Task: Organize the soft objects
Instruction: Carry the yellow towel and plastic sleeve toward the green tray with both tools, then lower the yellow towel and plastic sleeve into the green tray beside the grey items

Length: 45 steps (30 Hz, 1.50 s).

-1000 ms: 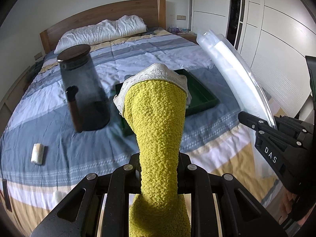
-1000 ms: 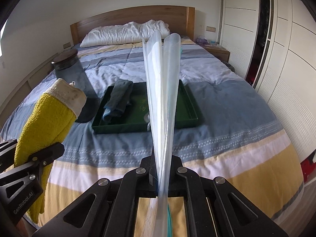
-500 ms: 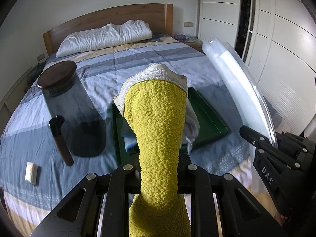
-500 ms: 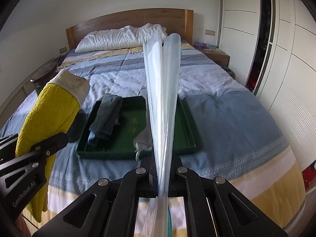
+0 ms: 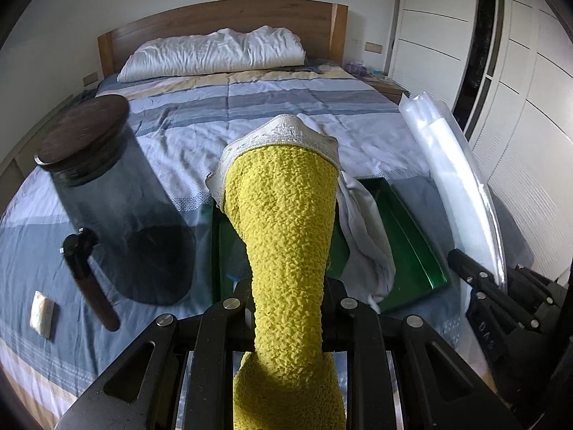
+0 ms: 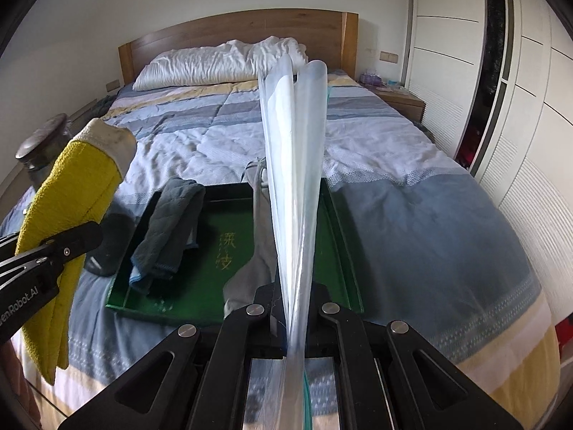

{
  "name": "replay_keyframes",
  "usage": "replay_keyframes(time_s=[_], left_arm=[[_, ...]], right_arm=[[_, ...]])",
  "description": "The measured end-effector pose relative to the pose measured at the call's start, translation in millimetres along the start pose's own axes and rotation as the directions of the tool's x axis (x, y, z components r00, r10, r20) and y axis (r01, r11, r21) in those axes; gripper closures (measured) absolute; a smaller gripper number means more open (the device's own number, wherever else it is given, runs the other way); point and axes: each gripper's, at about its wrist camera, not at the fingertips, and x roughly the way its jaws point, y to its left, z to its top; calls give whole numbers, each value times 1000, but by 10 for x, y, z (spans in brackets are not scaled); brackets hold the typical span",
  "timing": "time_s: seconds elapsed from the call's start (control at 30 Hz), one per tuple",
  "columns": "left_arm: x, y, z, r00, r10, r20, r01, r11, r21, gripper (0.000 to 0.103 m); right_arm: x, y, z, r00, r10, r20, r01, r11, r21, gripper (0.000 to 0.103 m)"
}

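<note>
My left gripper [image 5: 288,297] is shut on a yellow terry cloth [image 5: 286,233] with a white hem, which stands up between the jaws. The cloth also shows at the left of the right wrist view [image 6: 68,200]. My right gripper [image 6: 293,308] is shut on a clear plastic bag [image 6: 295,165], held upright; the bag also shows in the left wrist view [image 5: 454,179]. Below both lies a green tray [image 6: 343,251] on the bed, holding a folded dark grey cloth [image 6: 168,236] and a light grey cloth [image 6: 258,251]. A white cloth [image 5: 365,236] hangs behind the yellow one.
A dark glass jar [image 5: 107,193] with a wooden lid stands left of the tray, with a brown stick [image 5: 89,283] and a small white packet [image 5: 43,313] beside it. Pillows [image 5: 215,53] and headboard [image 5: 222,18] are at the far end. White wardrobe doors [image 6: 501,71] line the right.
Both grippers have moved forward over the bed toward the tray, which now lies closer below them. Both grips are unchanged.
</note>
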Motion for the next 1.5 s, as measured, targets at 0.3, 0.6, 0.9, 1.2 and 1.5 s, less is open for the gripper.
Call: replay_keyframes(time_s=[0.3,0.6,0.9,1.2,1.5], left_arm=[[280,-239,174,1000,1,18,0,1000,-26,86],[581,-381,225,999,31,29,-31,999,-15,86],[816,-422,152,999,47,-5,-47,999,-17,86],[931,-448,124,999,45,-19,-46,999,-20,86],[1077,-432,89,998,52,-38,-53,998,-27,86]], right_arm=[[443,-8,272,1000,-22,8,23,996,-81,100],[984,-54,375,1000,-15,-8,14,994,-106,100],[1343,-120,377,999,-8,-41,4,994,-107,100],[1504,-87,390,999,-7,-51,0,993,-118,100],[1632,-26,366,997,-8,-71,-1,992,-128,100]])
